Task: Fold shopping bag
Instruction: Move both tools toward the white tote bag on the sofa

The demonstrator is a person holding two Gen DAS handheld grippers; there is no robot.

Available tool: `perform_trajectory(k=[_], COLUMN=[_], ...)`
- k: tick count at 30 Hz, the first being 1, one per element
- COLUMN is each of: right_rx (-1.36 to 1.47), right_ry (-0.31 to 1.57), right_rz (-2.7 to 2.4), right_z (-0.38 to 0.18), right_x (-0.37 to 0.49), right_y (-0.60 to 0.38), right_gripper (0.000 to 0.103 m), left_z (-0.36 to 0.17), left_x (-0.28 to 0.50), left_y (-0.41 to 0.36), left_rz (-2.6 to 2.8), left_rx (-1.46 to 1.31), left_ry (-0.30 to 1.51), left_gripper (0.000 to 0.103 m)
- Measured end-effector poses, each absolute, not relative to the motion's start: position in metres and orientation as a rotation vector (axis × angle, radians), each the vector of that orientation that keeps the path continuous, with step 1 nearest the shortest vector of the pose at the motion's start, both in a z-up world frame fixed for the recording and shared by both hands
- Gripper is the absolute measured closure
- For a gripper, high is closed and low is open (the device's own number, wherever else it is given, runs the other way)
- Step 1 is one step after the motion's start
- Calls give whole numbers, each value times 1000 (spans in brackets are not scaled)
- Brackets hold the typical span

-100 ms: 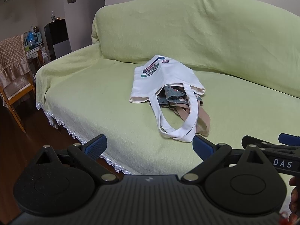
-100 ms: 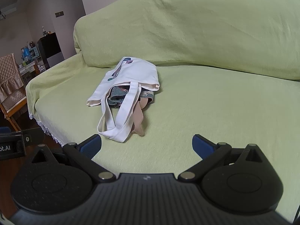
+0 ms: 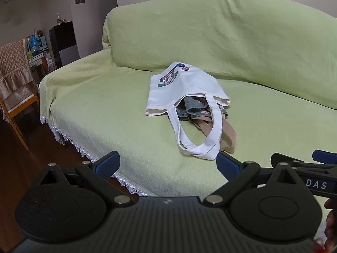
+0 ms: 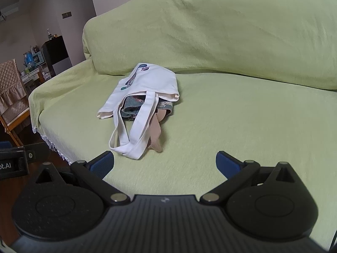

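Note:
A white shopping bag (image 3: 185, 88) with a printed motif lies flat on the green sofa seat (image 3: 105, 113), mouth and white handles (image 3: 202, 145) toward me. It also shows in the right wrist view (image 4: 147, 84). Patterned cloth (image 3: 195, 107) and tan straps (image 3: 228, 135) stick out of its mouth. My left gripper (image 3: 168, 164) is open and empty, just short of the handles. My right gripper (image 4: 165, 162) is open and empty, in front of the bag and slightly to its right.
The sofa has a tall green-covered backrest (image 3: 231, 31) behind the bag and a lace-trimmed front edge (image 3: 84, 149). A wooden chair (image 3: 14, 80), a black cabinet (image 3: 63, 40) and a cluttered table stand at the left over dark wood floor.

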State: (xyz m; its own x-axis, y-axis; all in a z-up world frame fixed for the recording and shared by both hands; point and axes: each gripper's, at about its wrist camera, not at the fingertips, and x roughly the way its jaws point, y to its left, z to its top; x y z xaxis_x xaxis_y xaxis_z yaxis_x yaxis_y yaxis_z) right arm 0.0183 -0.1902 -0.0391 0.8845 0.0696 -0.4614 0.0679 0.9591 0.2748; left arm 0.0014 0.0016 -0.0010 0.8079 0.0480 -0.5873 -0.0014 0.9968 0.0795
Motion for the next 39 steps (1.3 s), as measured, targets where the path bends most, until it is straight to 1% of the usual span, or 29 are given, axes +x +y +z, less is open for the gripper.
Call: perform_trajectory(k=[4, 7, 16, 35, 39], right_rx=[293, 292, 292, 276, 280], right_ry=[484, 484, 489, 578, 606], right_rz=[-3, -6, -15, -15, -5], right_z=[-34, -42, -52, -60, -62], right_x=[23, 27, 27, 47, 67], right_y=[-192, -183, -182, -185, -191], right_gripper=[1, 1, 1, 1, 1], left_z=[-1, -1, -11, -38, -49], left_x=[10, 2, 4, 27, 34], left_y=[0, 2, 8, 12, 15], left_rz=[28, 26, 25, 32, 53], left_rx=[88, 76, 41, 16, -7], left_ry=[648, 631, 669, 760, 756], left_gripper=[4, 4, 4, 4, 4])
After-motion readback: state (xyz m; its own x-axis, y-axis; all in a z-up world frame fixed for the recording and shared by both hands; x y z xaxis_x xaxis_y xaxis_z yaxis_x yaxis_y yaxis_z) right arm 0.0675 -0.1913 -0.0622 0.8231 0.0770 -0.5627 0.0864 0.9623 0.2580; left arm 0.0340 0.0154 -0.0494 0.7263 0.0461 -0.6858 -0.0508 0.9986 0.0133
